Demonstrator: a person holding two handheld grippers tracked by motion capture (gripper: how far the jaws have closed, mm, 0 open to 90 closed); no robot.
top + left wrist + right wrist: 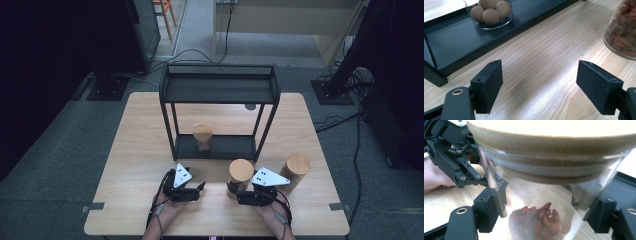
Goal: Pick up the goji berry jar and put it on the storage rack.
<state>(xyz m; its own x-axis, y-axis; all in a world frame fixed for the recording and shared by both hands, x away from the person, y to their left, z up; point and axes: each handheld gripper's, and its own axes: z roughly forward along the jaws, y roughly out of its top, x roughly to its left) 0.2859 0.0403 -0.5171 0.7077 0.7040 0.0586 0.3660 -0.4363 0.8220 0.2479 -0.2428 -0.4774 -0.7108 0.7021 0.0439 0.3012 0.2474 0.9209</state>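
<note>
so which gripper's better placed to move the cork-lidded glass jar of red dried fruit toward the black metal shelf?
Right. The right gripper is already shut on the cork-lidded glass jar of red dried fruit; the left gripper stands open and empty on the wooden table.

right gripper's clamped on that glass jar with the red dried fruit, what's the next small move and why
Probably lift it straight up a little. The right gripper has its pads pressed on both sides of the glass jar of red dried fruit with the cork lid, which stands on the wooden table. The black metal two-tier shelf, already holding one cork-lidded jar of brown balls, looks like its destination.
</note>
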